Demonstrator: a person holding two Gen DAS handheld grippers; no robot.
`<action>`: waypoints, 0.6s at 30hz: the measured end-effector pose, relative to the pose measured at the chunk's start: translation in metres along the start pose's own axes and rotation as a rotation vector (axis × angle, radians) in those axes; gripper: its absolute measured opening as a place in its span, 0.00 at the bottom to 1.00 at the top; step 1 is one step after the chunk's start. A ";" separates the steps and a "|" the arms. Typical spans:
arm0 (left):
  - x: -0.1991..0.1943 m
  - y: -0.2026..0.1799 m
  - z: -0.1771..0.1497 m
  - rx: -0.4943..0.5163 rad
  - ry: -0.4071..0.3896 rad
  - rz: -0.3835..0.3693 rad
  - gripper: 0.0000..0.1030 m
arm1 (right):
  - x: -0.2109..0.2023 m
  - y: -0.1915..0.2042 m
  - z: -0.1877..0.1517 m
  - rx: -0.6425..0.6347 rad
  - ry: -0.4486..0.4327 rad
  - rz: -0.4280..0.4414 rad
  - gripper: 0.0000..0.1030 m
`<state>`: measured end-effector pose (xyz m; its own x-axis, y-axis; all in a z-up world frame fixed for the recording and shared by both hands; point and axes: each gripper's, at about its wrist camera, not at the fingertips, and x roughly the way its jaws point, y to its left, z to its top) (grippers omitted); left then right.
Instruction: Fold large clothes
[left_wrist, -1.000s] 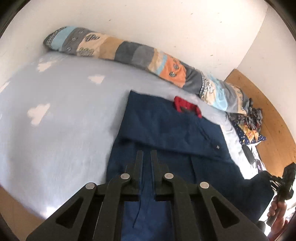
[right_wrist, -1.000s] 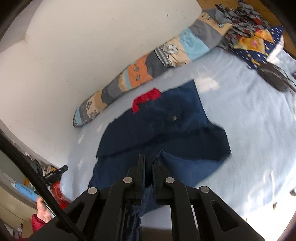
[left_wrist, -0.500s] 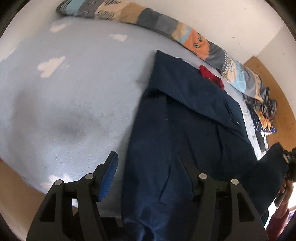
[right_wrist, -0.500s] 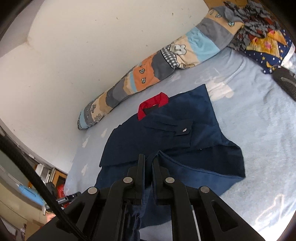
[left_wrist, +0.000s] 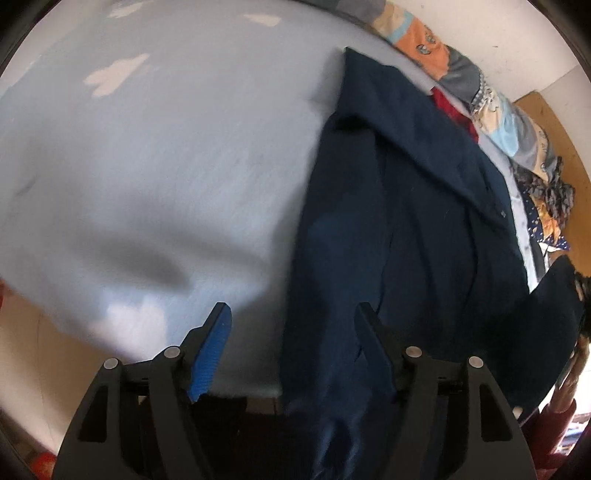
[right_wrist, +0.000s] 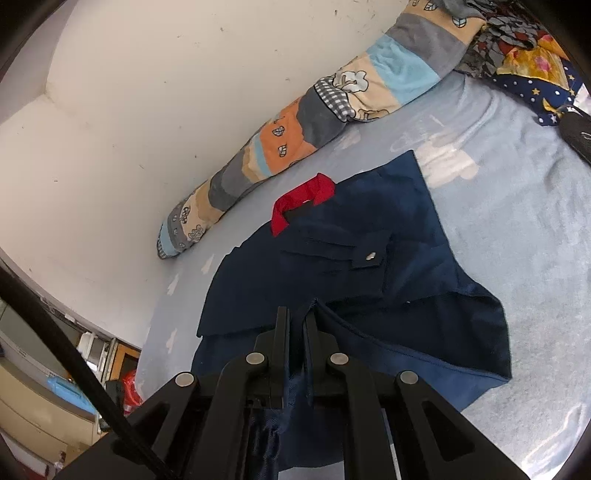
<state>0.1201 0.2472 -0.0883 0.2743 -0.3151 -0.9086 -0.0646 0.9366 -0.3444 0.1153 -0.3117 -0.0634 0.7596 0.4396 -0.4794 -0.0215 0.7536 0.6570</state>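
In the left wrist view, the left hand-held gripper (left_wrist: 291, 321) reaches in from the bottom of the frame with its black fingers spread wide and nothing pinched between them; one finger carries a blue ribbed pad (left_wrist: 210, 354). The large navy blue shirt with a red collar (left_wrist: 399, 206) lies across the centre and right of the frame on the pale blue bed sheet printed with white clouds (left_wrist: 155, 155), its near end hanging over the bed's edge by the right finger. A long patchwork bolster pillow (left_wrist: 491, 103) runs along the upper right. In the right wrist view, the right hand-held gripper (right_wrist: 297, 332) rises from the bottom centre, fingers clenched on a fold of the shirt's (right_wrist: 354, 280) hem, which stands up between them. The shirt spreads across the middle of the sheet (right_wrist: 517, 229), collar toward the bolster (right_wrist: 295, 136) that lies against the white wall (right_wrist: 166, 92).
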 end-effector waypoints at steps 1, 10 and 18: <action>0.000 0.002 -0.007 0.014 0.030 0.003 0.67 | -0.002 0.000 -0.002 -0.003 -0.004 -0.007 0.06; 0.006 0.017 -0.065 0.022 0.127 -0.069 0.73 | -0.022 -0.005 -0.022 -0.004 -0.026 -0.029 0.06; 0.026 0.010 -0.070 0.014 0.143 -0.179 0.79 | -0.037 -0.009 -0.037 0.017 -0.039 -0.020 0.06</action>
<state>0.0591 0.2379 -0.1326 0.1410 -0.4944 -0.8577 -0.0131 0.8653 -0.5010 0.0633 -0.3170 -0.0728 0.7842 0.4055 -0.4696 0.0045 0.7532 0.6578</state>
